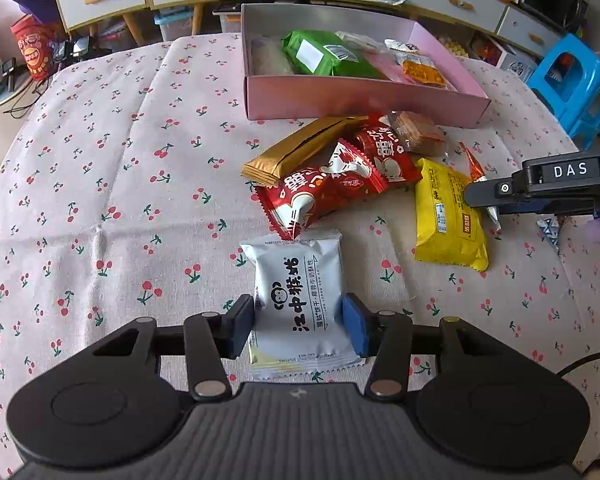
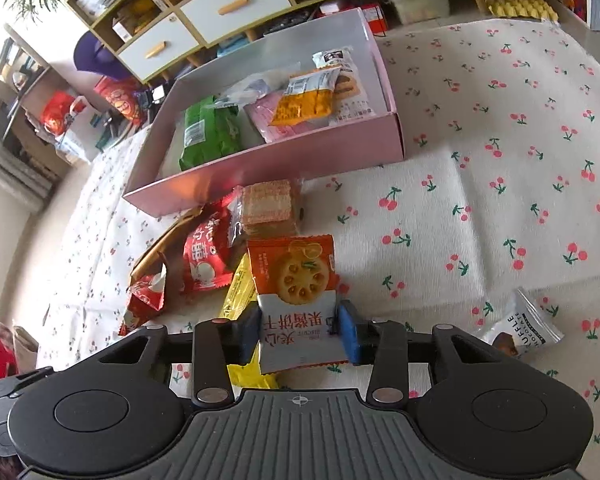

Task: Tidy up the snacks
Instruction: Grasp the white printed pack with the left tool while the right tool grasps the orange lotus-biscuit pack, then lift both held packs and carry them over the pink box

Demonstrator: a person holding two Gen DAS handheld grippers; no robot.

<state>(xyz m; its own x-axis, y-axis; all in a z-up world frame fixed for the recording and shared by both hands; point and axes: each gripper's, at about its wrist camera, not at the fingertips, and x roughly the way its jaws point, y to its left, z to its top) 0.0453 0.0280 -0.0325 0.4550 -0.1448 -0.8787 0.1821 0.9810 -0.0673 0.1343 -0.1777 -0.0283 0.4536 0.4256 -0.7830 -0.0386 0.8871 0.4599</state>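
Because the left gripper [image 1: 299,322] pinches the white biscuit packet [image 1: 298,296] only by its soft sides, low in the frame, and the right gripper [image 2: 299,330] squeezes the orange biscuit packet [image 2: 294,296] the same way, I judge either wrapper may slip or crumple on its way to the pink box [image 1: 356,98] in the upper middle. Only the right wrist view shows a truffle packet [image 2: 522,330] alone at lower right; only the left wrist view shows the full yellow packet [image 1: 446,216].
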